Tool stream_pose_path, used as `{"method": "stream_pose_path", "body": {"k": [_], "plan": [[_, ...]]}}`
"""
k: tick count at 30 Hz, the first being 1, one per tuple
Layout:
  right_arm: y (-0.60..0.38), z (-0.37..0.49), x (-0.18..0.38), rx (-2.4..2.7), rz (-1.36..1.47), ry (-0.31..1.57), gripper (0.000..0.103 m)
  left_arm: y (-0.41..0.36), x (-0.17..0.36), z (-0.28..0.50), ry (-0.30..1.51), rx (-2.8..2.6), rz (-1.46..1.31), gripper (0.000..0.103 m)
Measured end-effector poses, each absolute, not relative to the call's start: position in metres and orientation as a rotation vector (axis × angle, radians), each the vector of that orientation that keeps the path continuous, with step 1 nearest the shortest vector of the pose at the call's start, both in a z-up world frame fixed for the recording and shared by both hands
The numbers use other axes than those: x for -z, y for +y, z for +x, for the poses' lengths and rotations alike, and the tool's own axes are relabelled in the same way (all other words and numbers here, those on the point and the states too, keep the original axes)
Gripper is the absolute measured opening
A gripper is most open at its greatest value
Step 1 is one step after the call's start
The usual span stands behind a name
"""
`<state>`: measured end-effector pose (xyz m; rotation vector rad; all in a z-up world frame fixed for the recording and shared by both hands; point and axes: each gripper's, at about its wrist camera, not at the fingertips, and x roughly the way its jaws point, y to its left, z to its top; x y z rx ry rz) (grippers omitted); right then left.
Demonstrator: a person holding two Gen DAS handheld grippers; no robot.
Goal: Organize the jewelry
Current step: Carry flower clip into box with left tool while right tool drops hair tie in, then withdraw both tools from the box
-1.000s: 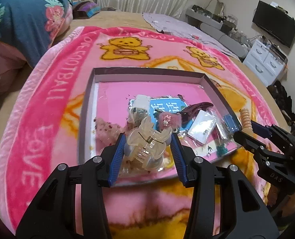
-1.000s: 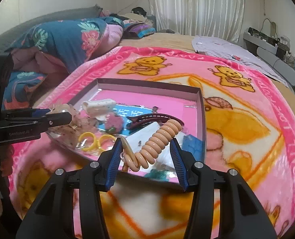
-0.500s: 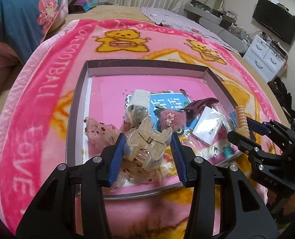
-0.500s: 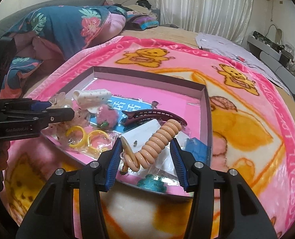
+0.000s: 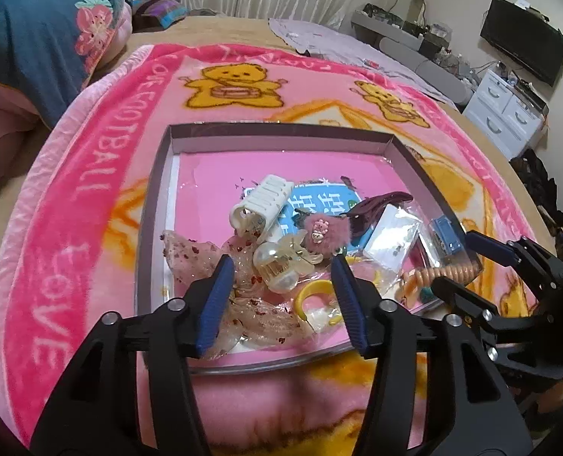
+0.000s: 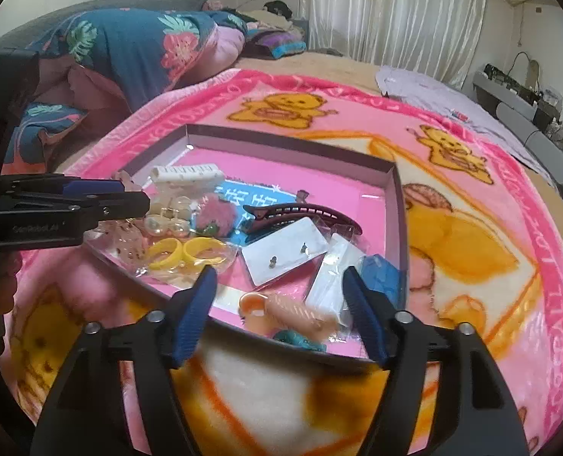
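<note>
A shallow tray with a pink floor (image 5: 205, 174) (image 6: 391, 205) lies on the pink bear blanket and holds hair clips and packets. My left gripper (image 5: 281, 269) is open above its near edge; the clear claw clip (image 5: 281, 262) lies in the tray between the fingers. My right gripper (image 6: 279, 279) is open over the tray's near right corner; the peach spiral hair tie (image 6: 293, 313) (image 5: 445, 271) lies blurred in the tray below it. Also inside are a white claw clip (image 5: 262, 205), a pink fuzzy clip (image 5: 325, 230), a dark red clip (image 6: 300, 212), yellow rings (image 6: 184, 249) and an earring card (image 6: 285, 254).
The pink blanket (image 5: 91, 190) covers the bed. A folded blue floral quilt (image 6: 129, 49) lies at the far left. A white dresser (image 5: 505, 114) and a TV (image 5: 524, 38) stand at the right wall.
Both grippers moved in over the tray and opened. The left let the clear claw clip drop into the tray; the right let the spiral hair tie fall into the near right corner.
</note>
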<state>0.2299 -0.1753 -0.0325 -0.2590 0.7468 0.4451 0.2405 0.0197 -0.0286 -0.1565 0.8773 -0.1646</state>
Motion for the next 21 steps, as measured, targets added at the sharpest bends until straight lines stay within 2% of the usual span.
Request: {"method": "stream_pose_path", "body": {"k": [3,6,13,21], "plan": [[-0.181,0.220,0.023,-0.437,-0.245,0.713,0.088,0.021,0.018,0.234,0.855,0.159,-0.158,0.057],[-0.186,0.208,0.014,-0.431,-0.232,0.682,0.096,0.020,0.007,0.224,0.830,0.150,-0.155,0.066],[-0.194,0.173,0.001,-0.422,-0.228,0.641,0.099,0.018,-0.025,0.190,0.743,0.135,-0.152,0.091],[-0.205,0.149,-0.007,-0.406,-0.196,0.617,0.099,0.017,-0.033,0.150,0.715,0.108,-0.147,0.093]]}}
